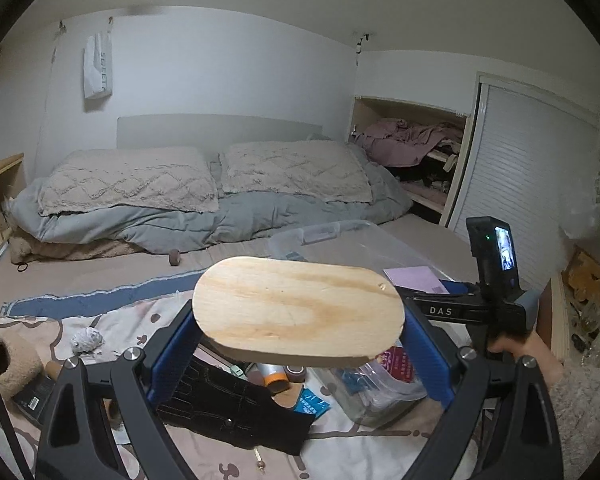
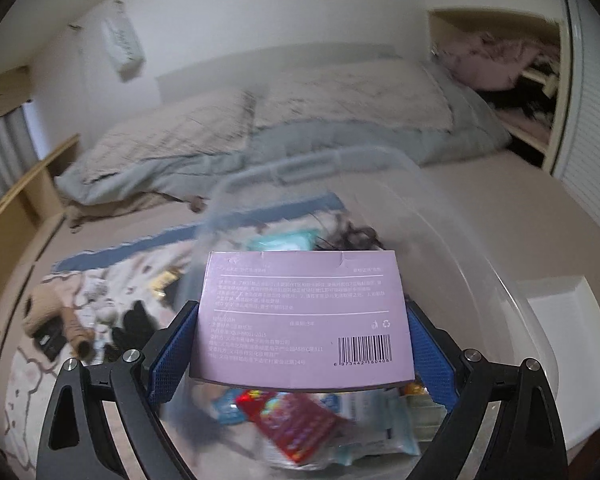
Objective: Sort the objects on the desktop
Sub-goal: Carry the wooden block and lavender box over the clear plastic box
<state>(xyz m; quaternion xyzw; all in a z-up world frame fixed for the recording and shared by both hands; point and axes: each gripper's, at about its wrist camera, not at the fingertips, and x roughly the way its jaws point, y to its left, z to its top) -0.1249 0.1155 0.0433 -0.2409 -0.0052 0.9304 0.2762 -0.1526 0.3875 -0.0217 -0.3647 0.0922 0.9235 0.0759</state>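
Observation:
My left gripper is shut on an oval wooden board, held flat above the bed clutter. To its right the other gripper's body shows, a hand on its handle, with the purple box at its tip. My right gripper is shut on that purple box, printed side and barcode facing me, over the clear plastic bin. Red and blue packets lie inside the bin beneath the box. The bin sits behind and under the board in the left wrist view.
Loose items lie on the patterned sheet: black cloth, tape rolls, a blue packet, a plush toy. Pillows and a grey quilt fill the far bed. An open closet stands at the right.

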